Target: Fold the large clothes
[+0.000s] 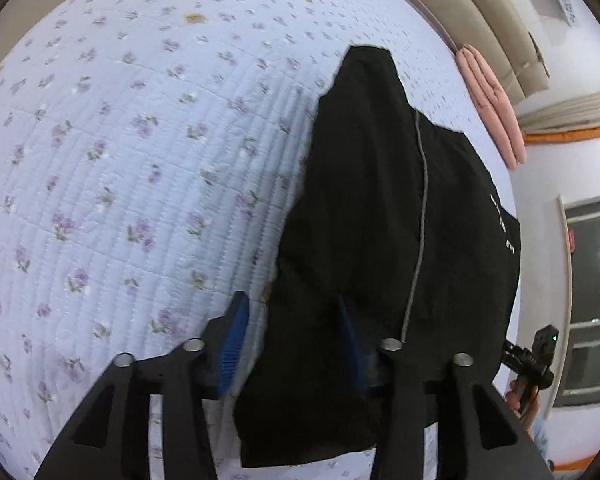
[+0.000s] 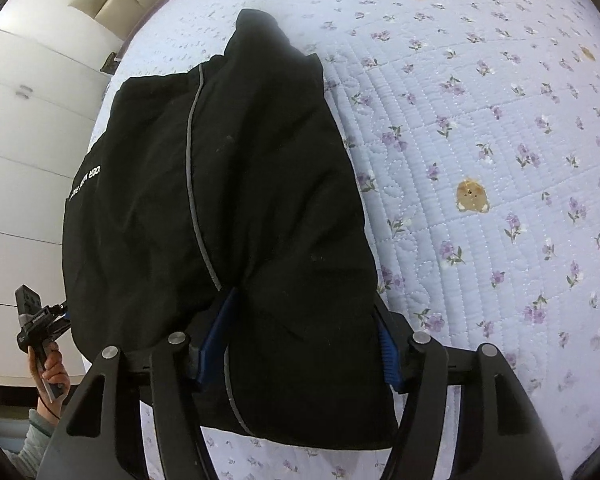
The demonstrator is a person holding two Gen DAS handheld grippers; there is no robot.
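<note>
Black garment (image 1: 364,220), large, jacket-like, folded into a bulky oblong bundle lying on the floral quilted bed (image 1: 120,160). Thin grey piping runs lengthwise down its top face. Small white lettering near one side edge, too small to read. Far end narrows to a raised rounded tip; near end is wide and thick, with soft creases across the fabric.
</note>
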